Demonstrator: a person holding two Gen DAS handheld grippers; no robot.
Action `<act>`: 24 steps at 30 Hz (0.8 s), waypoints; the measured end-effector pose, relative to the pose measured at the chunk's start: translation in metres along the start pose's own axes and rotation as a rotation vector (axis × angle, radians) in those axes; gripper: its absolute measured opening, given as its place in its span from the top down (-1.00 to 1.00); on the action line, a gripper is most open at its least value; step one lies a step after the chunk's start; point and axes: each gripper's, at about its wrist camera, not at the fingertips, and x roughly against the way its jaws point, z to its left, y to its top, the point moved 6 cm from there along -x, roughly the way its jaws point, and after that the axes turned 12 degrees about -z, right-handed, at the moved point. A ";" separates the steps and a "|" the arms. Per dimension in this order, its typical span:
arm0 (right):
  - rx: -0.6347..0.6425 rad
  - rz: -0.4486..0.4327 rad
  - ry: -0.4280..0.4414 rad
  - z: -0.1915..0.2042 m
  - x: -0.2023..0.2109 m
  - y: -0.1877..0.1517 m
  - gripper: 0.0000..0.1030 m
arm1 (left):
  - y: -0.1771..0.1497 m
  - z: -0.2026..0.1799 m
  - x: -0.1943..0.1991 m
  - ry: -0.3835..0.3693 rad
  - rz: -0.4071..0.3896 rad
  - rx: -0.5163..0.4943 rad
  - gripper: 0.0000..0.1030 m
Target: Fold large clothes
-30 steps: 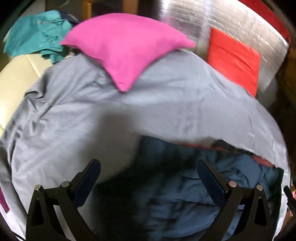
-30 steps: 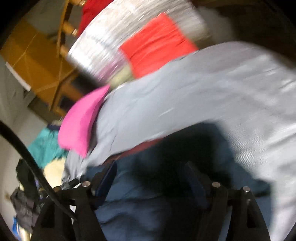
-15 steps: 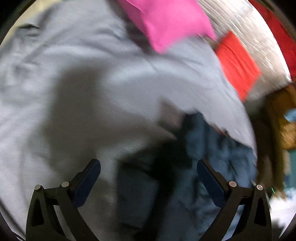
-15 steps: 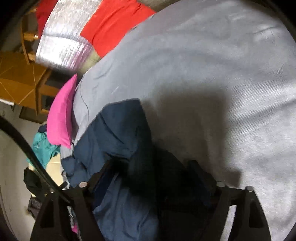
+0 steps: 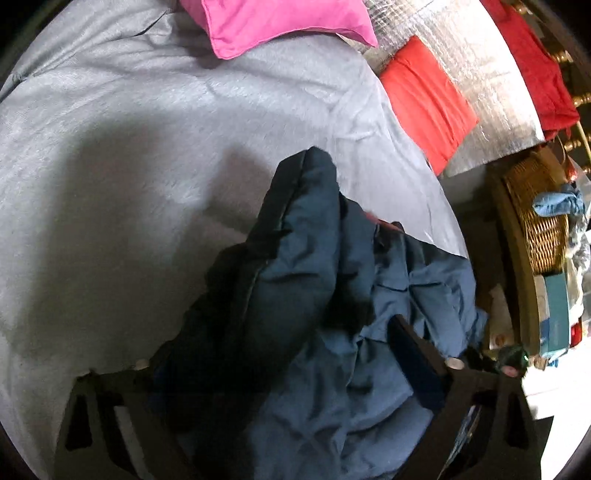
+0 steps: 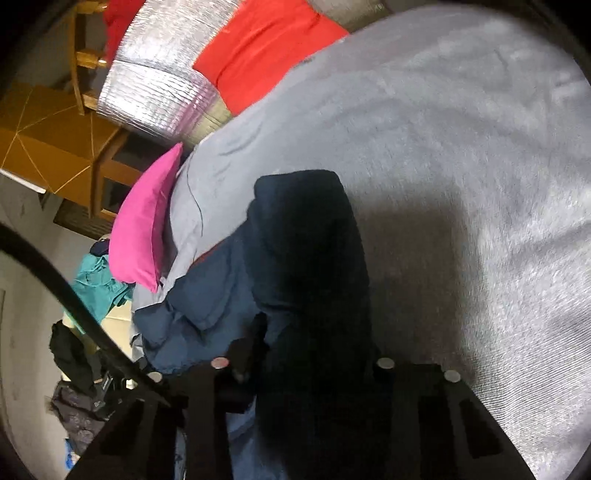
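Right up close, the left gripper (image 5: 280, 354) has its black jaws spread wide and closing in, with the padded navy-blue jacket (image 5: 295, 280) bunched between them; the left finger is buried in dark folds, the right finger (image 5: 413, 354) lies on top of the fabric, and whether the pads are actually pressing on it I cannot tell. Over on the right gripper (image 6: 306, 365), the jaws stand much narrower and are closing too, a thick dark fold of that same jacket (image 6: 306, 258) sitting squarely between them and filling the gap, so it looks clamped. The jacket itself lies crumpled on the pale grey bedspread (image 5: 129, 166), one puffy section rising up like a rounded flap in the middle of both views. Beyond it, the grey cover stretches away smooth and wide. Further out, a bright pink square cushion (image 5: 280, 22) rests on the cover's far edge, and beside it a red-orange rectangular cushion (image 5: 424, 99) leans against a quilted silver foil sheet (image 5: 491, 74). Far right in the left view, a woven wicker basket (image 5: 535, 221); far left in the right view, a teal crumpled garment (image 6: 99, 284).
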 end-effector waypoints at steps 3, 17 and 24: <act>0.040 -0.065 -0.031 0.006 0.008 0.007 0.32 | 0.008 -0.012 -0.008 0.030 -0.051 -0.021 -0.44; -0.016 -0.148 -0.136 -0.020 0.024 0.028 -0.24 | 0.028 -0.007 -0.004 0.186 -0.118 0.027 -0.51; -0.070 -0.168 -0.144 -0.032 0.035 0.031 -0.28 | 0.024 0.011 0.020 0.227 -0.108 0.040 -0.55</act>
